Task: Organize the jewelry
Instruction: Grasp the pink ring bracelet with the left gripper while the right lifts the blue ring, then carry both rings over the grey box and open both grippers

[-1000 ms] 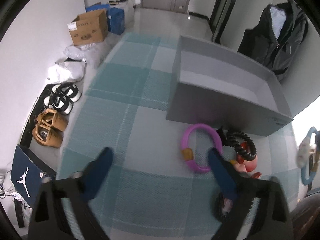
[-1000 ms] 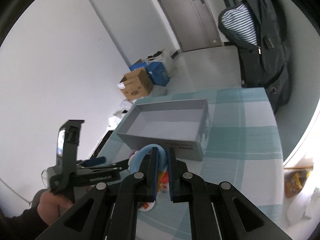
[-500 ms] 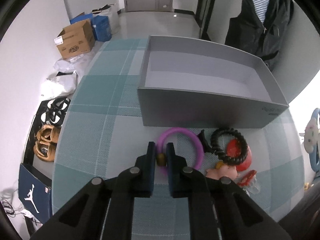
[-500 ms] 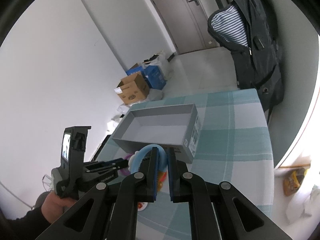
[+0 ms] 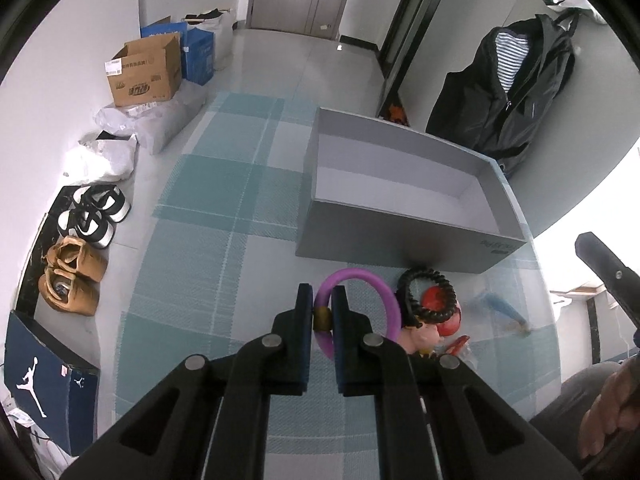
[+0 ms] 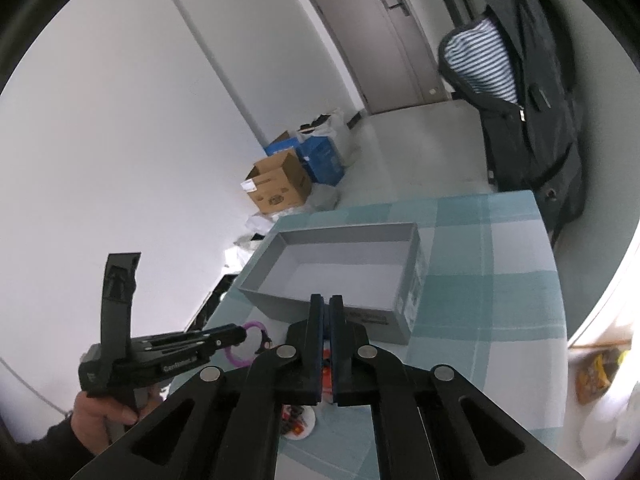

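Observation:
My left gripper [image 5: 322,300] is shut on a purple bracelet [image 5: 384,296] at its gold bead, just in front of the open grey box [image 5: 404,240]. The bracelet and the left gripper [image 6: 240,334] also show in the right wrist view, where the bracelet [image 6: 256,326] hangs from its tips. A black coil hair tie [image 5: 424,296], a red piece [image 5: 438,300] and a blurred blue bracelet [image 5: 500,310] lie on the cloth to the right. My right gripper [image 6: 328,300] is shut above the pile, near the grey box [image 6: 340,280], with nothing seen between its fingers.
The teal checked tablecloth [image 5: 224,216] covers the table. Shoes [image 5: 76,268], a cardboard box [image 5: 144,72] and a navy shoebox [image 5: 44,380] sit on the floor to the left. A dark jacket [image 5: 516,80] hangs at the back right.
My left gripper closed on the purple bracelet and lifted it slightly. The blue bracelet left my right gripper and now lies on the cloth; the right gripper rose higher.

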A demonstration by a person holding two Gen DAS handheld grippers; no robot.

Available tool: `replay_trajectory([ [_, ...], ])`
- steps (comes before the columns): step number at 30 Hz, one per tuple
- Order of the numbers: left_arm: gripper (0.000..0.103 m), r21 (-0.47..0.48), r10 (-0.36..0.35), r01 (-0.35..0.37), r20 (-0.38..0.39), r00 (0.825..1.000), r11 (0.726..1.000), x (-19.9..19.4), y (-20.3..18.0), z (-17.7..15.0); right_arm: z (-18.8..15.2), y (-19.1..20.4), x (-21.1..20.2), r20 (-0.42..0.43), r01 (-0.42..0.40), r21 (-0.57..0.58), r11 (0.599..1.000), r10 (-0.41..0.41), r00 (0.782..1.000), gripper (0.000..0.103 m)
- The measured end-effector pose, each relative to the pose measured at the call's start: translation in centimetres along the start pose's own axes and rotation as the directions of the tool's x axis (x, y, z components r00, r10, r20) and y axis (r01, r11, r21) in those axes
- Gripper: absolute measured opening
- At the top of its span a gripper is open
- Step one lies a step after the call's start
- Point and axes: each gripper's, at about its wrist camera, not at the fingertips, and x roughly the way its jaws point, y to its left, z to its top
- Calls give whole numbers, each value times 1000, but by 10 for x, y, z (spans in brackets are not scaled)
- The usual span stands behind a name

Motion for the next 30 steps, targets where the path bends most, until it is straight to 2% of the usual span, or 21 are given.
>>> replay_trajectory([
  [4,5,-4,-8,8,-14,1000,1000,5,-1,0,-4,-8,6,-28,21,28,999,-21,999,3],
  [8,5,-9,-32,32,17,999,999,-7,2,3,-10,-22,10,-87,27,63,998,-21,996,7],
  [9,5,-12,-39,39,26,999,999,-9,3,3,-14,-25,14,-120,46,63,997,-39,992,14],
  [10,5,-16,-41,42,34,999,999,-11,4,4,-19,-28,20,-159,59,64,996,-48,986,26],
  [12,5,-23,-43,44,39,998,999,-13,6,4,-31,-32,33,-231,70,70,995,-53,972,31],
  [15,5,-35,-44,45,36,998,998,-12,9,3,-42,-31,46,-297,79,27,997,-67,953,31],
  [20,5,-38,-47,49,54,997,998,-16,10,4,-52,-17,63,-326,164,-120,979,-195,925,31],
  [23,5,-37,-48,50,60,997,998,-18,11,4,-52,-11,67,-316,191,-166,967,-236,919,29],
  [24,5,-38,-50,52,60,997,998,-18,11,4,-51,-10,68,-313,199,-172,965,-245,918,24],
  [25,5,-38,-51,53,60,997,998,-18,11,3,-50,-10,68,-314,202,-172,964,-248,916,15],
  [26,5,-39,-51,54,62,997,998,-19,11,4,-50,-11,69,-319,204,-171,964,-250,914,13],
  [30,5,-47,-69,73,73,995,996,-23,13,6,-45,-14,60,-291,201,-147,969,-236,927,12],
])
